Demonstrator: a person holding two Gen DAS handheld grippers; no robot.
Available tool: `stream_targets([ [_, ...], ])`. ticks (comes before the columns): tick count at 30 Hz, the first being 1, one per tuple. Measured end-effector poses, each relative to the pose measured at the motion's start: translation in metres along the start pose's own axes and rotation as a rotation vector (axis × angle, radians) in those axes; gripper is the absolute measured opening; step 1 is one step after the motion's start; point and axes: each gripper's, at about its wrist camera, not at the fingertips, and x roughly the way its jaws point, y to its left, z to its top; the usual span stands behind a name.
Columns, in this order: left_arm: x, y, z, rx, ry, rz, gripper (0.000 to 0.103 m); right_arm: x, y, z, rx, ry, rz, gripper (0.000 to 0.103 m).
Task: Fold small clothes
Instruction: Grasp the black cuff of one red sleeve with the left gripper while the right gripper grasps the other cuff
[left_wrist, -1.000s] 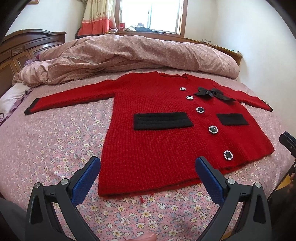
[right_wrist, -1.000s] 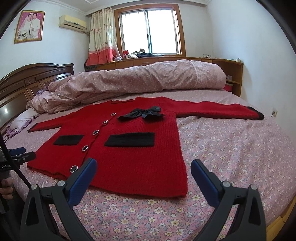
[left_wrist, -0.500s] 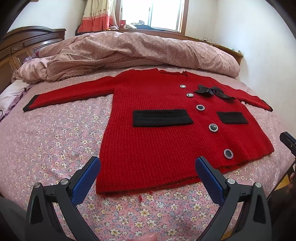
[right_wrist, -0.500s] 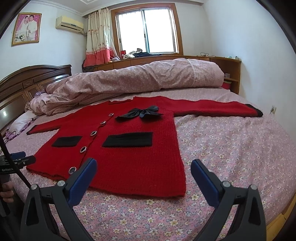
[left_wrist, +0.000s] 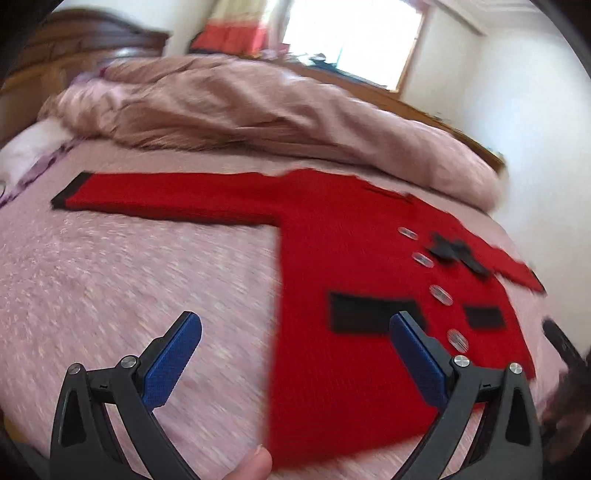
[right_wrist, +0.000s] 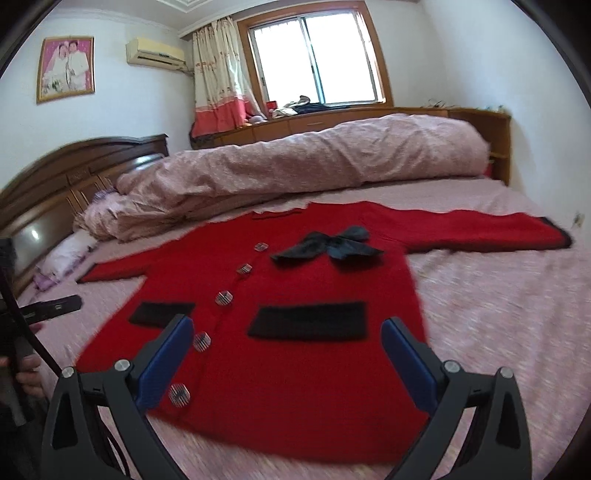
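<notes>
A red knitted cardigan (left_wrist: 332, 266) with black pockets, a black bow (right_wrist: 328, 245) and a row of buttons lies flat on the bed, both sleeves spread out. My left gripper (left_wrist: 295, 332) is open and empty, above the cardigan's left edge, with its left sleeve (left_wrist: 166, 197) stretching away ahead. My right gripper (right_wrist: 288, 336) is open and empty over the cardigan's lower body (right_wrist: 295, 350), just in front of a black pocket (right_wrist: 310, 319). The right sleeve (right_wrist: 487, 227) reaches to the right.
A rolled pink floral duvet (right_wrist: 295, 166) lies along the far side of the bed. The wooden headboard (right_wrist: 74, 173) and a pillow (right_wrist: 70, 247) are at the left. The flowered bedsheet (left_wrist: 129, 277) surrounds the cardigan. The other gripper's tip (right_wrist: 51, 306) shows at the left edge.
Both grippers have moved forward over the bed. The left view has swung left toward the left sleeve and is blurred. The right gripper now hangs over the cardigan's hem. The cardigan has not moved.
</notes>
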Motion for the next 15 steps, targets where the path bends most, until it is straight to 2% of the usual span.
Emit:
stream_targets([
  [2, 0.014, 0.030, 0.021, -0.064, 0.005, 0.054, 0.099, 0.016, 0.005, 0.009, 0.003, -0.006, 0.027, 0.103],
  [4, 0.027, 0.065, 0.038, -0.139, 0.018, 0.073, 0.099, 0.034, 0.008, 0.018, -0.011, -0.005, 0.037, 0.103],
  [7, 0.044, 0.126, 0.060, -0.333, 0.023, 0.107, 0.099, 0.060, 0.006, 0.032, -0.033, -0.001, 0.021, 0.103],
  [9, 0.050, 0.168, 0.064, -0.491, -0.004, 0.113, 0.099, 0.075, 0.001, 0.039, -0.032, 0.006, 0.006, 0.103],
  [11, 0.060, 0.200, 0.065, -0.608, 0.005, 0.156, 0.099, 0.084, -0.008, 0.044, -0.015, 0.002, 0.001, 0.103],
  [13, 0.067, 0.221, 0.065, -0.687, 0.002, 0.160, 0.099, 0.089, -0.017, 0.047, 0.017, 0.002, 0.004, 0.103],
  [15, 0.069, 0.240, 0.069, -0.752, -0.044, 0.137, 0.099, 0.093, -0.026, 0.050, 0.071, 0.008, 0.025, 0.103],
])
